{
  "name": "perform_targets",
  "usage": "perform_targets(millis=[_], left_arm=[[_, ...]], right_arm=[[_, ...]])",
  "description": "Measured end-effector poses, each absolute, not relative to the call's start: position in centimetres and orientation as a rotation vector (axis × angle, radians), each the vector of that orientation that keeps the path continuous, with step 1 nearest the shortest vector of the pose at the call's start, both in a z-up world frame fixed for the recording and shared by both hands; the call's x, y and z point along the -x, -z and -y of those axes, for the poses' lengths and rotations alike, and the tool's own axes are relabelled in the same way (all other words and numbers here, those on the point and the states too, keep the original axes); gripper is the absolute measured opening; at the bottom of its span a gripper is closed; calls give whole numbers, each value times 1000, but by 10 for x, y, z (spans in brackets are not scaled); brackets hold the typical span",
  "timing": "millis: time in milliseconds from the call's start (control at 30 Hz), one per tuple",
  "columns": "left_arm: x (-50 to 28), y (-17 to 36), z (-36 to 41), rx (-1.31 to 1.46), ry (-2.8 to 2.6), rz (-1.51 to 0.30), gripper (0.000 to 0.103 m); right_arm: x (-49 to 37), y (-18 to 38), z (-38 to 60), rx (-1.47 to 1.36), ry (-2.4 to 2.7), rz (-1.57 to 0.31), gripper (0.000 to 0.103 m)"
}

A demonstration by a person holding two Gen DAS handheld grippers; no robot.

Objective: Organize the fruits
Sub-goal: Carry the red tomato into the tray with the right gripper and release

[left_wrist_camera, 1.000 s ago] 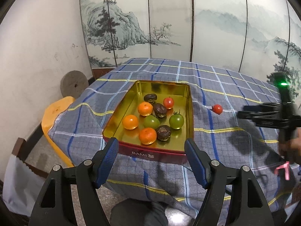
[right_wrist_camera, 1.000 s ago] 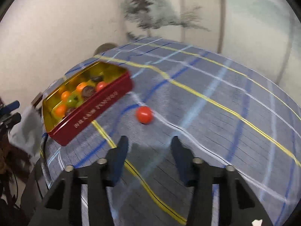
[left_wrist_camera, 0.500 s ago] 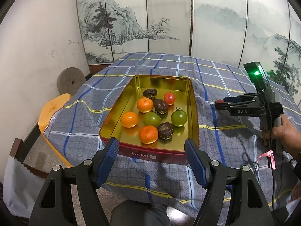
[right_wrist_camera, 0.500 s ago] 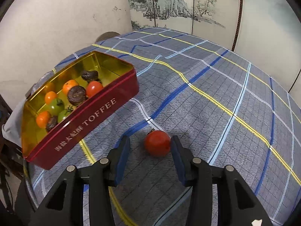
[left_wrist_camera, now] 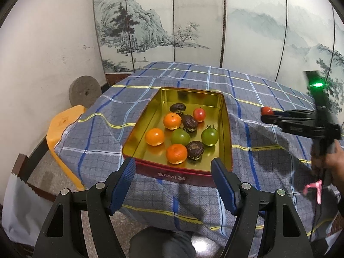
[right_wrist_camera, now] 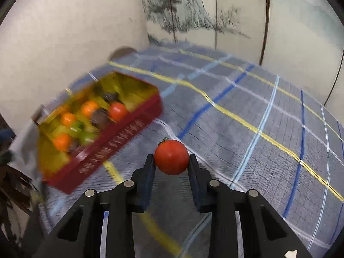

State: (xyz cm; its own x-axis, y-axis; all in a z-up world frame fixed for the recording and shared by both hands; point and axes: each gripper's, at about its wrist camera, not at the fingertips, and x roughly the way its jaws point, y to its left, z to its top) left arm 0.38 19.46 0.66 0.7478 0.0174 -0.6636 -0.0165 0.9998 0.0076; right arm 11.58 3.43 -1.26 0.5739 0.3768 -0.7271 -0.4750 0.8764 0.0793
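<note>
A gold-lined red tin (left_wrist_camera: 226, 116) sits on the plaid table and holds several fruits: oranges, green tomatoes, dark wrinkled fruits and a red tomato (left_wrist_camera: 199, 114). My right gripper (right_wrist_camera: 171, 161) is shut on a second red tomato (right_wrist_camera: 171, 157) and holds it above the cloth, right of the tin (right_wrist_camera: 120, 126). In the left wrist view this gripper (left_wrist_camera: 265, 114) shows at the right with the tomato (left_wrist_camera: 267, 110) at its tips. My left gripper (left_wrist_camera: 173, 180) is open and empty, in front of the tin's near wall.
The plaid tablecloth (left_wrist_camera: 253, 99) covers the table and hangs over its near edge. A yellow plastic stool (left_wrist_camera: 62, 126) stands at the left, a round stone disc (left_wrist_camera: 85, 90) leans on the wall, and a painted folding screen (left_wrist_camera: 193, 21) stands behind.
My right gripper closed on the red tomato that lay on the cloth and lifted it. The right wrist view is blurred by motion. My left gripper stayed open in front of the tin.
</note>
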Motion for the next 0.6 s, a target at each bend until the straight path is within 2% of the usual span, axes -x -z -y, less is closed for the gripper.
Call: perform_targets(millis=[300, 600], left_arm=[[10, -9, -197, -24, -40, -711, 73], [14, -8, -210, -27, -88, -704, 73]], right_arm=[[-68, -27, -75, 114, -637, -737, 28], [-73, -21, -120, 133, -712, -758, 28]])
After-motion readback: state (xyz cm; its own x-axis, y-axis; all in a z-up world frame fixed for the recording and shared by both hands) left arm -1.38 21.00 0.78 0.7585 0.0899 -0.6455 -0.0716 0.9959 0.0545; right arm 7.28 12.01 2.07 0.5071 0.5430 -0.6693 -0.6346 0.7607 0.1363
